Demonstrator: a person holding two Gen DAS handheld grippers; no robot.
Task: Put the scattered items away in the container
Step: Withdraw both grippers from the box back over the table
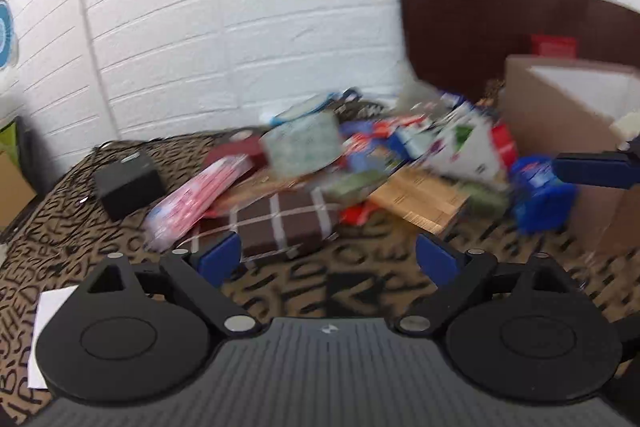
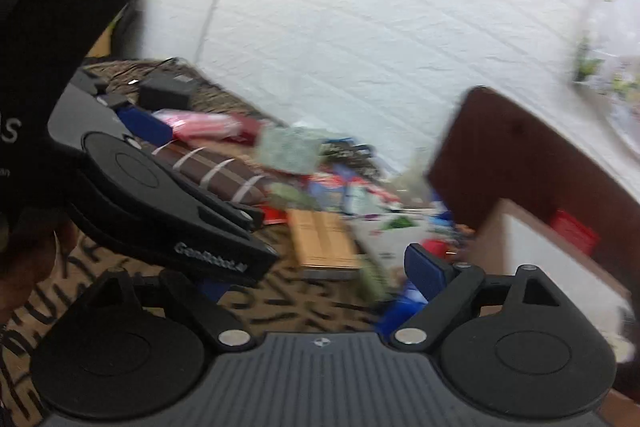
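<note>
A pile of packets and boxes lies on a letter-patterned cloth: a brown checked box (image 1: 280, 223), a pink packet (image 1: 192, 199), a green-white box (image 1: 304, 143), a tan wooden block (image 1: 420, 199) and a blue packet (image 1: 540, 191). An open cardboard box (image 1: 560, 131) stands at the right. My left gripper (image 1: 328, 259) is open and empty, just in front of the brown checked box. My right gripper (image 2: 316, 275) is open and empty; its right fingertip (image 2: 424, 271) is over the blue packet (image 2: 400, 311), beside the cardboard box (image 2: 532, 251). The left gripper body hides its left finger.
A black box (image 1: 128, 183) with cables sits at the left on the cloth. A white paper (image 1: 48, 335) lies near the front left. A dark brown headboard (image 1: 480, 27) and a white brick wall (image 1: 240, 27) stand behind the pile.
</note>
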